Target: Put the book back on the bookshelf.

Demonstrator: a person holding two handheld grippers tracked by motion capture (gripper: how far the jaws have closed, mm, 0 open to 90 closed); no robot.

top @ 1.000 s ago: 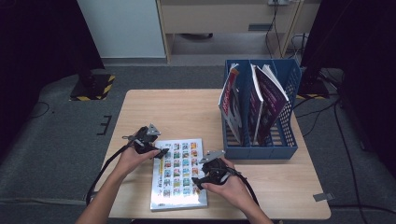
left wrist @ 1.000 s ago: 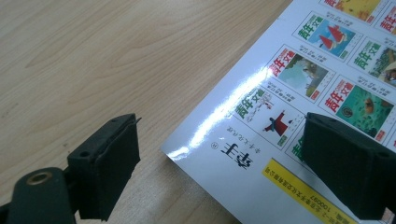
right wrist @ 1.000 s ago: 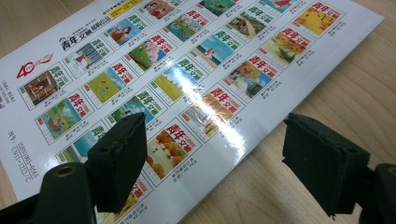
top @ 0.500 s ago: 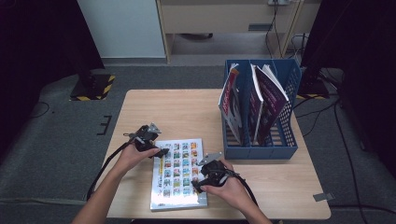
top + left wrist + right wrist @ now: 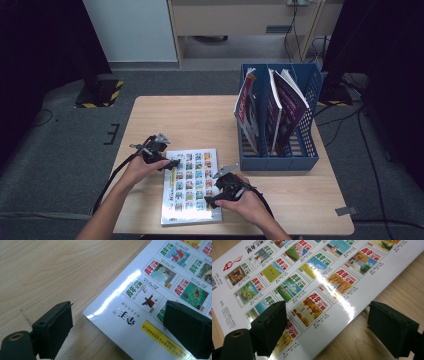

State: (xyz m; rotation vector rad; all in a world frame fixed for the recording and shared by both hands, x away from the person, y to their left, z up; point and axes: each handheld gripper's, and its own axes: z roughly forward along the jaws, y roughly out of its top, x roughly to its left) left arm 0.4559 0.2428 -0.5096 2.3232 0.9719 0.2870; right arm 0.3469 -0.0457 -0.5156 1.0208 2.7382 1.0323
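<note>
The magazine [image 5: 192,185] lies flat on the counter [image 5: 200,120], not yet lifted toward the blue file rack [image 5: 280,155]. The left gripper [image 5: 172,164] and right gripper [image 5: 212,202] straddle opposite edges, jaws spread and gripping nothing; the right jaws have just been opening.

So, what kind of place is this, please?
Probably an office or lab set up for recording, not a home: a plain wooden table on grey carpet, a blue file rack holding magazines, pale cabinets behind, and cables trailing over the floor.
</note>
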